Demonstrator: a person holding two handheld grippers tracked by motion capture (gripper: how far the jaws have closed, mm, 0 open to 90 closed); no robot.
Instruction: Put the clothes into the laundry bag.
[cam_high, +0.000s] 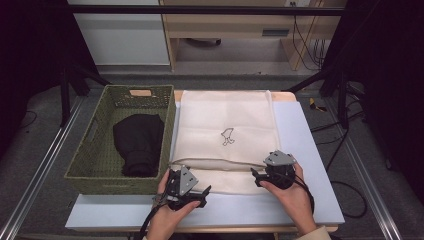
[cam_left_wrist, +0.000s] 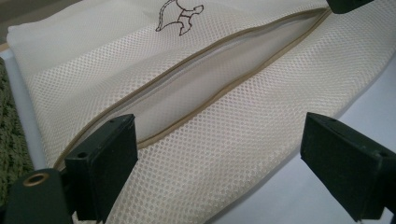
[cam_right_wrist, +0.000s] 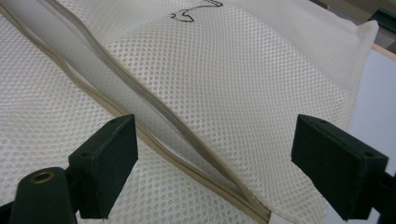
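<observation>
Cream mesh zip bag (cam_high: 227, 135) lies flat mid-counter, its unzipped slit (cam_left_wrist: 205, 70) along the near edge. Left gripper (cam_high: 196, 192) and right gripper (cam_high: 261, 176) flank the slit, jaws wide, holding nothing. Likely next: pinch only the upper lip, lift evenly. Green woven basket (cam_high: 90, 150) at the left edge holds a black cloth bundle (cam_high: 139, 142).

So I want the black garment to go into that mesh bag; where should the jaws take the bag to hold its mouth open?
Probably the upper lip of the zip opening on the mesh bag. It gapes along the near end, its taped edge raised off the lower layer. Come from the near side, one jaw slipped into the gap. Both the left gripper and right gripper are open there.
</observation>
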